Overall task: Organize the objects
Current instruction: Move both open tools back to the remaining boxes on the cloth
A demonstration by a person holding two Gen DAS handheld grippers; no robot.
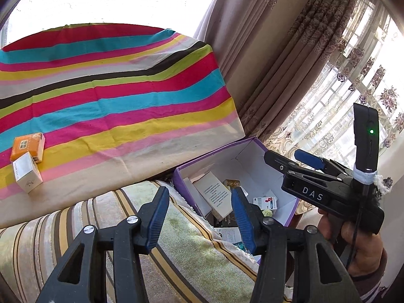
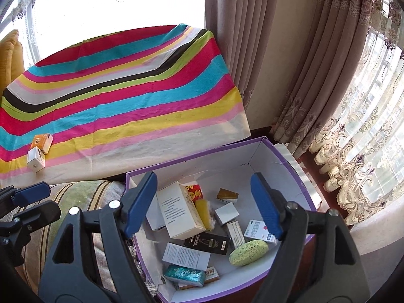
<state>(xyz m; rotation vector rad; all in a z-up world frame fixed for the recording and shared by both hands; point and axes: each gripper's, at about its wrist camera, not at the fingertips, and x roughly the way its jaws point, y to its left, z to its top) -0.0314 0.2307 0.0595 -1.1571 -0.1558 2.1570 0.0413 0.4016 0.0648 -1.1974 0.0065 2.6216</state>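
Observation:
A purple box (image 2: 222,166) with white inner walls stands below the striped table edge. It holds several small cartons, among them a tall white carton (image 2: 181,209), a black one (image 2: 207,243), a teal packet (image 2: 184,275) and a yellow-green sponge (image 2: 248,252). My right gripper (image 2: 203,176) hangs open over the box, nothing between its fingers. My left gripper (image 1: 200,191) is open and empty too, above the box's left rim (image 1: 214,152) and a striped cushion. An orange box (image 1: 27,146) and a white box (image 1: 26,174) lie together far left on the striped cloth.
A bright striped cloth (image 1: 113,88) covers the table behind the box. A striped cushion (image 1: 75,227) lies left of the box. Patterned curtains (image 1: 277,63) and lace at a window fill the right. A hand (image 1: 358,240) holds the right gripper's handle.

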